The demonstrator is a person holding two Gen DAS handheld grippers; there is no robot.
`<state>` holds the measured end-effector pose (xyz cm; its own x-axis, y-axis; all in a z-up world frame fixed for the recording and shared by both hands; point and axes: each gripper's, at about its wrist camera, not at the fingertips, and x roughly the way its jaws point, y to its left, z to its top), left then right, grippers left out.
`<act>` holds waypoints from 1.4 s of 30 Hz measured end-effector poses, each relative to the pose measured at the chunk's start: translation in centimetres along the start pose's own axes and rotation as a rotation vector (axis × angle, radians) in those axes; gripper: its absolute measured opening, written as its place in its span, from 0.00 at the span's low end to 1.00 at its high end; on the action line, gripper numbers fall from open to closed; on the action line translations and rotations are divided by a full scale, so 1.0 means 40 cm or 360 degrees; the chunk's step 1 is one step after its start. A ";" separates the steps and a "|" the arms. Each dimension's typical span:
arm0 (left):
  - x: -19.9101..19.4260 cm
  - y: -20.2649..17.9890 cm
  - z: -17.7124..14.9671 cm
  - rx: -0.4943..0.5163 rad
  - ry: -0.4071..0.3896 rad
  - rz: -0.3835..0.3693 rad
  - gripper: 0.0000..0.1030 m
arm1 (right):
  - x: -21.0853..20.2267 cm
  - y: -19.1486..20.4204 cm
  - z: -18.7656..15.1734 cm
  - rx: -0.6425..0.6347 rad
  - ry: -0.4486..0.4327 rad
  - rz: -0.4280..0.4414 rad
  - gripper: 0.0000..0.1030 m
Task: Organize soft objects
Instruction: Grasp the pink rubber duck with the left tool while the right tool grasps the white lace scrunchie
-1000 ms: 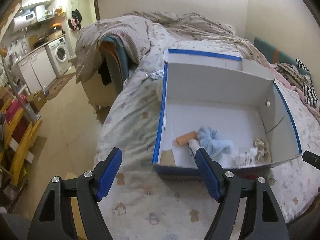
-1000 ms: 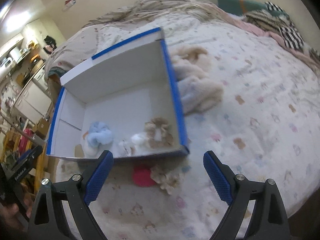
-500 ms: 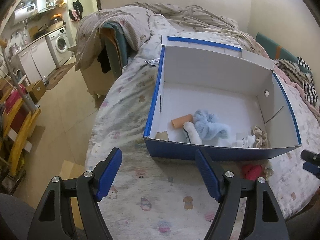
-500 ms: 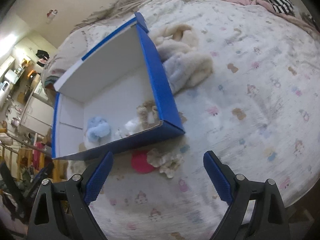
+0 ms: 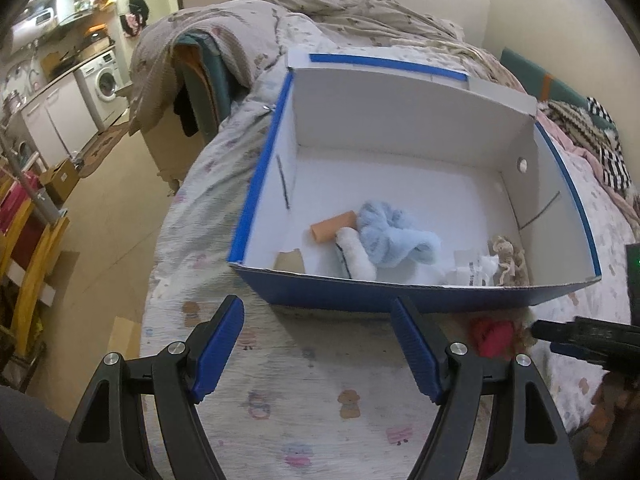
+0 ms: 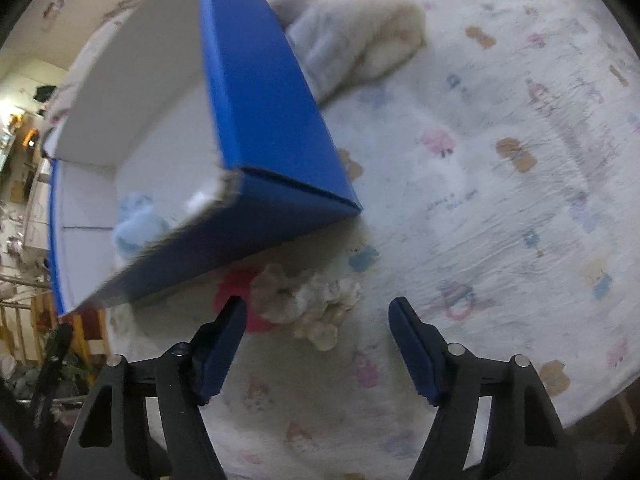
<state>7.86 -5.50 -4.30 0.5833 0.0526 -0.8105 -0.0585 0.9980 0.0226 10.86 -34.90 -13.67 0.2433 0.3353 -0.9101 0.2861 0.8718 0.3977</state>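
The right gripper [image 6: 314, 340] hung low over the bed with its blue-padded jaws spread wide and nothing between them. Just ahead of its fingertips lay a cream scrunchie [image 6: 306, 300], fluffy and bunched, resting on the printed bedsheet [image 6: 500, 200]. A red scrunchie [image 6: 236, 292] lay touching the cream one on its left, partly tucked beneath it and close to the gripper's left pad. Both sat just outside the near wall of a blue cardboard box [image 6: 256, 100], near its corner. Beyond the box's right wall a heap of pale fleecy fabric [image 6: 352, 36] lay on the sheet, touching that wall.

The left gripper [image 5: 318, 350] was held above the sheet in front of the same box [image 5: 400, 300], its jaws likewise released and empty. The box was open at the top, white inside. On its floor, near the front wall, lay a light blue scrunchie [image 5: 394, 236], with a white rolled item [image 5: 356, 254] and an orange rolled item [image 5: 332, 226] touching it on its left side. A small scrap of brown card [image 5: 290, 260] stood against the front wall to their left. At the right front corner lay a white scrunchie [image 5: 474, 270] beside a beige scrunchie [image 5: 508, 258]. From this side the red scrunchie [image 5: 490, 336] showed on the sheet just outside the front wall, with the tip of the right gripper close to it.

Past the bed's left edge were a bare floor [image 5: 100, 220] and a washing machine [image 5: 105, 80] by the far wall.
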 end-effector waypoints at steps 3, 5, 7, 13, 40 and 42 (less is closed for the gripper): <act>0.003 -0.020 -0.010 0.0041 -0.0003 -0.0004 0.72 | 0.035 0.013 -0.005 -0.0067 0.0057 -0.0061 0.56; 0.002 -0.047 -0.028 0.0129 -0.0003 -0.0030 0.72 | 0.048 0.026 -0.013 -0.0118 0.0082 -0.0068 0.36; 0.008 -0.080 -0.044 0.0237 0.0020 -0.0066 0.72 | 0.047 0.039 -0.018 -0.0177 0.0066 -0.0090 0.21; 0.040 -0.172 -0.055 0.0304 0.0088 -0.0140 0.72 | -0.017 0.025 -0.031 -0.0175 -0.0056 -0.0030 0.17; 0.248 -0.444 -0.048 0.0139 0.0436 -0.0190 0.37 | -0.093 -0.055 -0.009 0.0074 -0.0178 0.0114 0.17; 0.243 -0.448 -0.044 0.0168 0.0433 -0.0163 0.37 | -0.091 -0.047 -0.012 0.0061 -0.0174 0.0127 0.18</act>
<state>13.17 -22.92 -13.63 0.3428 -0.0452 -0.9383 0.0819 0.9965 -0.0181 9.01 -37.60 -11.18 0.3654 0.3604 -0.8583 0.2963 0.8291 0.4742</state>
